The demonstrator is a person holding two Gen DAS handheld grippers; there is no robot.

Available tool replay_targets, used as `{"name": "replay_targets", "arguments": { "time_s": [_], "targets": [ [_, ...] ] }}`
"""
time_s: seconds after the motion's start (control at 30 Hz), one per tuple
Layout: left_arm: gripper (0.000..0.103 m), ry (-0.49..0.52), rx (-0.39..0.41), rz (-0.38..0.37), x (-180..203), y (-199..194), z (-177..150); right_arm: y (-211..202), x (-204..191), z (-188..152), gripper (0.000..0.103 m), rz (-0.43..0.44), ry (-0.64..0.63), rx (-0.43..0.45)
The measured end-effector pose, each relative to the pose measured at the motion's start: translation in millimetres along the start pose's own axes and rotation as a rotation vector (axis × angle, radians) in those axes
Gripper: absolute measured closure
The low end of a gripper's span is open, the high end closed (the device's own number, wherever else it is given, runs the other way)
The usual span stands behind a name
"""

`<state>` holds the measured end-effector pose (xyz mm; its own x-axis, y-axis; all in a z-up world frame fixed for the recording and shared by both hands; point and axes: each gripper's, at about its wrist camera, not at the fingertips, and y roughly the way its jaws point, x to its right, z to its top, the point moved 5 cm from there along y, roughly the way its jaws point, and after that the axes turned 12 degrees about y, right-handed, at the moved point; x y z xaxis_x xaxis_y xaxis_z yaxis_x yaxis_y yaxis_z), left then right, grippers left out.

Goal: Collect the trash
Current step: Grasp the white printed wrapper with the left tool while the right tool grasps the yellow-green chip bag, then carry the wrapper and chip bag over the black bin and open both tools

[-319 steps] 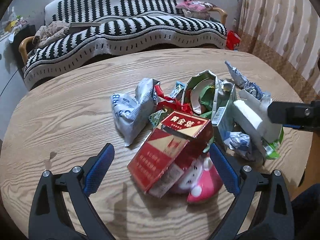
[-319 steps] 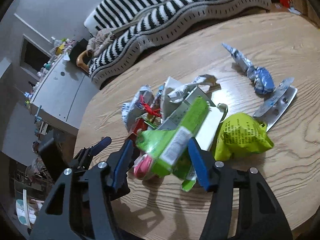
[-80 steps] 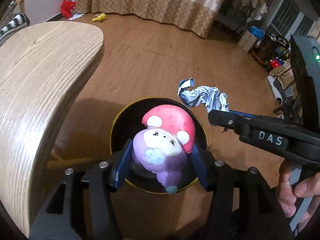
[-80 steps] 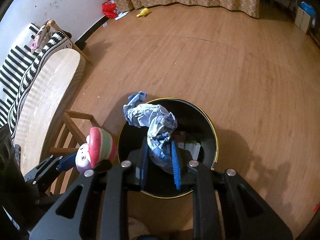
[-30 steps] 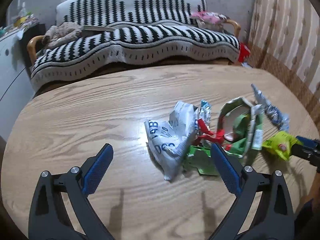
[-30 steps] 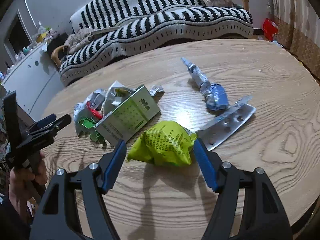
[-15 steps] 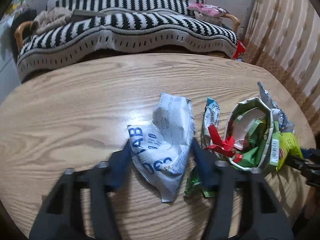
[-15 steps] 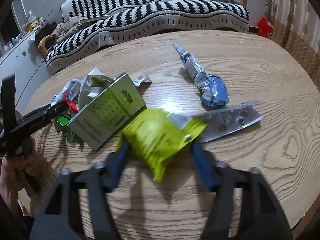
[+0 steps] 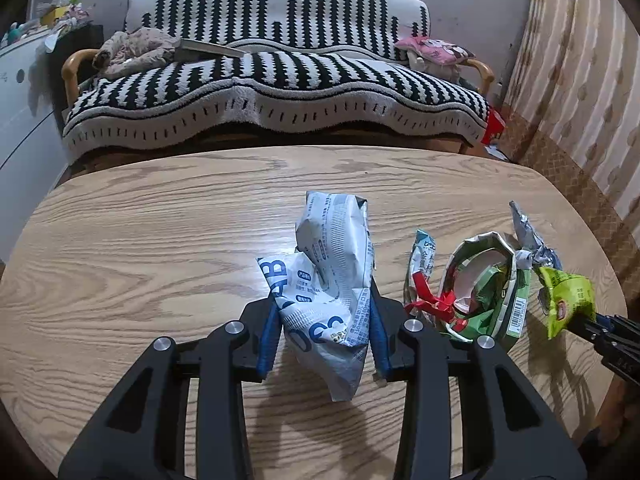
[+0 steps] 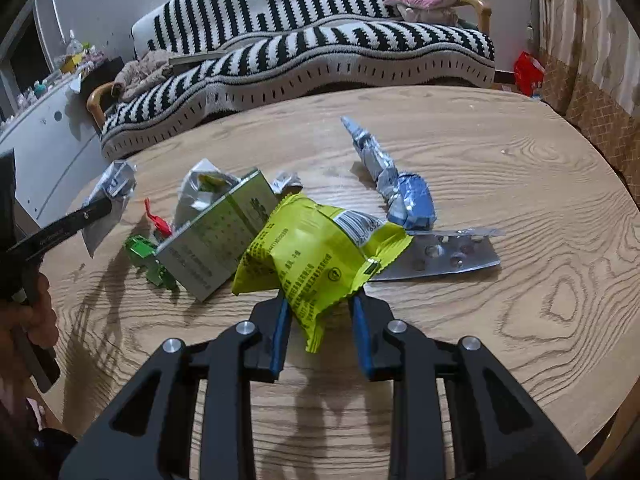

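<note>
On the wooden table (image 9: 160, 240), my left gripper (image 9: 324, 320) has its jaws closing on a crumpled white bag with blue print (image 9: 332, 248). Both blue pads press its sides, and the bag stands up between them with its lower tip hanging. My right gripper (image 10: 320, 320) is likewise closing on a yellow-green snack packet (image 10: 316, 248), pinched at its lower corner and raised off the wood. In the left wrist view the yellow-green packet (image 9: 568, 292) shows at the far right. The white bag (image 10: 112, 188) appears at the left of the right wrist view.
Between the grippers lie a green carton (image 10: 216, 236), red ribbon scraps (image 9: 432, 304) and small green pieces (image 10: 148, 260). A blue foil wrapper (image 10: 408, 196) and a silver blister pack (image 10: 448, 256) lie behind the packet. A striped sofa (image 9: 280, 80) stands beyond the table's far edge.
Both grippers went from wide open around their items to pinching them. The white bag and the yellow-green packet have risen off the table.
</note>
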<state>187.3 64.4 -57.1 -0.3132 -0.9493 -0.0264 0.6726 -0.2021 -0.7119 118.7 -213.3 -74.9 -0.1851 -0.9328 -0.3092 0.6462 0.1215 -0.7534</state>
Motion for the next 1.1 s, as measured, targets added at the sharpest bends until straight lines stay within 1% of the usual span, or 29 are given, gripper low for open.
{"name": "replay_targets", "arguments": {
  "time_s": [0.1, 0.2, 0.27, 0.37, 0.43, 0.47, 0.53, 0.67, 0.7, 0.73, 0.77, 0.8, 0.9, 1.0, 1.03, 1.1],
  "targets": [
    [0.066, -0.015, 0.002, 0.010, -1.2, -6.6, -0.2, -8.9, 2.2, 1.6, 0.076, 0.015, 0.003, 0.008],
    [0.066, -0.015, 0.014, 0.010, 7.0, -13.8, 3.8, -21.9, 10.8, 3.2, 0.076, 0.018, 0.006, 0.025],
    [0.066, 0.002, 0.023, 0.001, 20.7, -18.1, 9.1, -30.2, 21.5, 5.3, 0.076, 0.007, 0.018, 0.039],
    [0.066, 0.046, 0.038, -0.035, 56.6, -23.6, 19.4, -46.4, 54.9, 8.8, 0.076, -0.030, 0.069, 0.064],
    [0.066, 0.097, 0.044, -0.067, 95.9, -25.2, 27.0, -59.7, 86.1, 7.8, 0.076, -0.065, 0.118, 0.080],
    [0.066, 0.115, 0.045, -0.078, 108.8, -25.0, 28.2, -66.0, 101.0, 5.2, 0.076, -0.086, 0.138, 0.086],
    [0.066, 0.185, 0.050, -0.114, 153.8, -25.2, 33.2, -83.7, 140.7, -2.0, 0.076, -0.132, 0.193, 0.105],
    [0.066, 0.316, 0.069, -0.216, 246.4, -32.4, 39.2, -122.3, 211.0, -15.1, 0.076, -0.219, 0.294, 0.152],
    [0.066, 0.356, 0.073, -0.252, 277.5, -35.9, 38.4, -128.7, 224.0, -18.0, 0.076, -0.236, 0.313, 0.161],
    [0.066, 0.385, 0.072, -0.285, 300.2, -38.5, 36.6, -139.6, 243.5, -23.3, 0.076, -0.263, 0.343, 0.174],
    [0.066, 0.429, 0.070, -0.332, 334.0, -42.4, 32.5, -151.8, 266.0, -30.7, 0.076, -0.288, 0.381, 0.186],
    [0.066, 0.457, 0.069, -0.357, 354.7, -45.1, 28.6, -159.9, 280.3, -36.2, 0.076, -0.305, 0.407, 0.193],
    [0.066, 0.578, 0.058, -0.461, 435.6, -55.0, 8.4, -188.3, 328.0, -55.8, 0.076, -0.369, 0.494, 0.214],
    [0.066, 0.657, 0.011, -0.588, 508.2, -60.5, -19.5, -212.2, 376.0, -80.8, 0.076, -0.429, 0.586, 0.219],
    [0.066, 0.688, -0.002, -0.621, 531.0, -61.7, -30.1, -216.7, 387.1, -87.5, 0.075, -0.440, 0.608, 0.215],
    [0.066, 0.748, -0.013, -0.657, 565.7, -61.8, -48.5, -224.4, 413.4, -107.2, 0.075, -0.468, 0.665, 0.200]
  ]
}}
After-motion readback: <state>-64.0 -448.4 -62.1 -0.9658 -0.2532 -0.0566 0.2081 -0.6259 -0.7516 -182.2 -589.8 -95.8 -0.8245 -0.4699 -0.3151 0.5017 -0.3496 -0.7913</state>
